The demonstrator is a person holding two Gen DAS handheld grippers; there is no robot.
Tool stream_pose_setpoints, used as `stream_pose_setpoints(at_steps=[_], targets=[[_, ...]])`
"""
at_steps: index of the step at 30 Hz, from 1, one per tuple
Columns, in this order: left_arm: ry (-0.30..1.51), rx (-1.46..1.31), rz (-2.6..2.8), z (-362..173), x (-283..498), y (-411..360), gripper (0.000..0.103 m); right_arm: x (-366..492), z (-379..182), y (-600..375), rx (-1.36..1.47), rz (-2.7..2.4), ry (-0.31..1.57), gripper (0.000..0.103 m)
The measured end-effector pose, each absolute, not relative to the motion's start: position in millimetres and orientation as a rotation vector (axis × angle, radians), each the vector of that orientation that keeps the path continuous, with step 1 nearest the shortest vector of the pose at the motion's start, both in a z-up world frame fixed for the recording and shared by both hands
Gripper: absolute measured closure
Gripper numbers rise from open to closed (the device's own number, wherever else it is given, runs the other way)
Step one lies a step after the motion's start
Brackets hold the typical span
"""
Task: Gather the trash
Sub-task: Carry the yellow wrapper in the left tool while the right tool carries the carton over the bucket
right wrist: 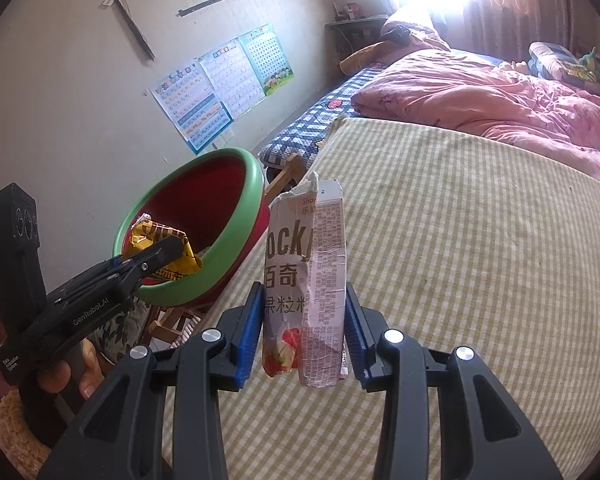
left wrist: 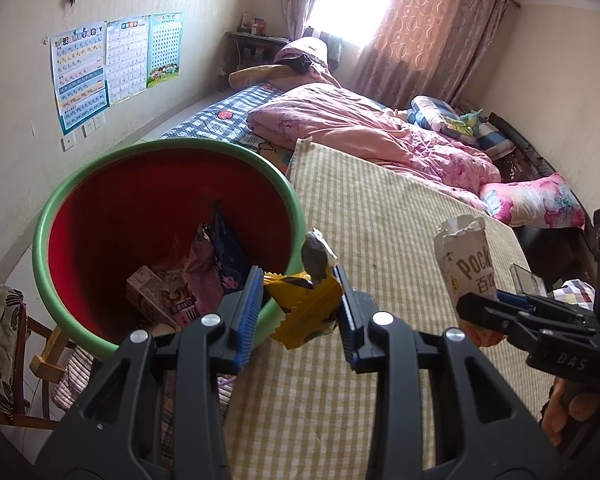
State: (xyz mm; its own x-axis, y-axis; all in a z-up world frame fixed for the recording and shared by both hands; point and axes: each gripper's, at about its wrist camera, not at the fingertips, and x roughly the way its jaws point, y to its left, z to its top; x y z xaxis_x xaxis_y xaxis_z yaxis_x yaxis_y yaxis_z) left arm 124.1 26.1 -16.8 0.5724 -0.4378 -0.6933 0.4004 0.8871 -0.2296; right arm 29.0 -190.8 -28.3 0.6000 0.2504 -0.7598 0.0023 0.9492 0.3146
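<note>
Bed (left wrist: 380,240): fills the right and far part of the room, covered near the viewer by a yellow checked sheet (right wrist: 460,240). Farther back lie a crumpled pink quilt (left wrist: 360,128) and a blue checked blanket (left wrist: 220,120); a flowered pink pillow (left wrist: 536,200) sits at the far right edge.

Curtains (left wrist: 420,20): pink, patterned, half drawn over a bright window on the far wall.

Bin (left wrist: 96,184): round, green rim, red inside, standing at the left of the bed beside a wooden chair (left wrist: 44,360). It already holds a small carton and pink and dark blue wrappers.

Wall charts (left wrist: 112,64): three printed sheets on the left wall.

Snack box (right wrist: 308,280): torn, crushed cardboard, white with brown lettering, upright over the checked sheet. Right tool (right wrist: 306,320) is clenched on its lower part, blue pads pressing both sides.

Yellow wrapper (left wrist: 304,308): crumpled foil, held at the near right edge of the bin, partly over the rim. Left tool (left wrist: 298,308) is clenched on it.

Hands: fingers (right wrist: 88,376) wrap the left tool's handle; other fingers (left wrist: 572,408) wrap the right tool's handle.
</note>
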Motion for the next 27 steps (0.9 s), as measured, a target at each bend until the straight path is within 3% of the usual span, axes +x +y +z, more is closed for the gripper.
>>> stream_pose_setpoints(at_steps=[27], targets=[[0.828,-0.051,-0.512,-18,149,63,0.069,45,-29,-153,0.311,0.107,0.909,0.065]])
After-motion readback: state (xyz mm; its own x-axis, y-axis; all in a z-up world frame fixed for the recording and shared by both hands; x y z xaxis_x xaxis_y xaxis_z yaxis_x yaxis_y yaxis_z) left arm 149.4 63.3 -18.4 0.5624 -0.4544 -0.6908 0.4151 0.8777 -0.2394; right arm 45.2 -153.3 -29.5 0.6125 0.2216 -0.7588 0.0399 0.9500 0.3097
